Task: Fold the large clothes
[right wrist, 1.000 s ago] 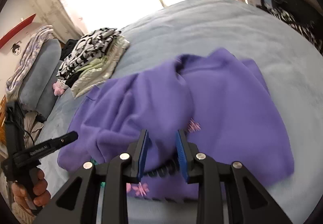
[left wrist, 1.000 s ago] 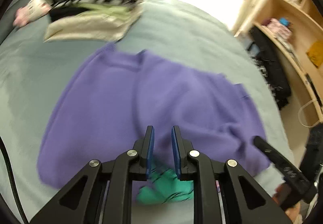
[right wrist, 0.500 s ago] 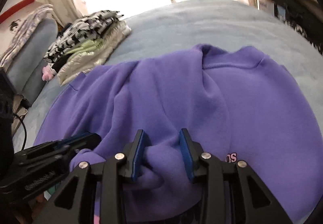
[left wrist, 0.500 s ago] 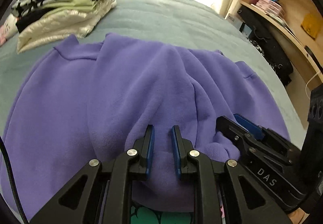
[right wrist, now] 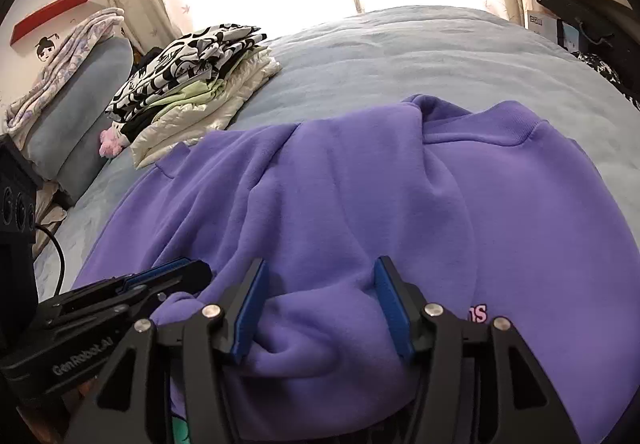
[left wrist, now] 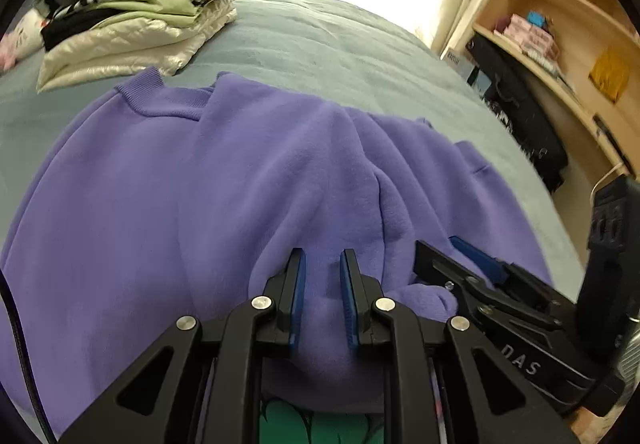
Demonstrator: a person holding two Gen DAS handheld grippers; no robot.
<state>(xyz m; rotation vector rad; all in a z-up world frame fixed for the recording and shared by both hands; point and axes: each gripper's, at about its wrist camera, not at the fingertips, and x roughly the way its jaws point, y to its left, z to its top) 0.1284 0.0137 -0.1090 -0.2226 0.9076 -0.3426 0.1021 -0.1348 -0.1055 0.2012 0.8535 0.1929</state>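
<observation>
A purple sweatshirt (left wrist: pixel 200 184) lies spread on the bed, its lower part folded up over its body and its collar at the far side (right wrist: pixel 480 128). My left gripper (left wrist: pixel 322 258) is at the near fold with its pads pinched on a ridge of the purple fabric. Beside it to the right, my right gripper (right wrist: pixel 320 264) has its jaws opening. A loose bulge of the same fold lies between its blue pads (right wrist: pixel 390 300), which stand off the cloth. Each gripper shows in the other's view, the right one (left wrist: pixel 460 256) and the left one (right wrist: pixel 172 272).
A stack of folded clothes (left wrist: pixel 132 16) with a black-and-white top sits at the far left of the grey-blue bed (left wrist: pixel 340 52). Wooden shelves (left wrist: pixel 560 44) and a black bag (left wrist: pixel 520 116) stand to the right. A pillow (right wrist: pixel 80 104) is at the left.
Both grippers came down and forward, laying the lifted part of the sweatshirt onto the bed. The right jaws have widened off the fabric. The left jaws keep their narrow gap.
</observation>
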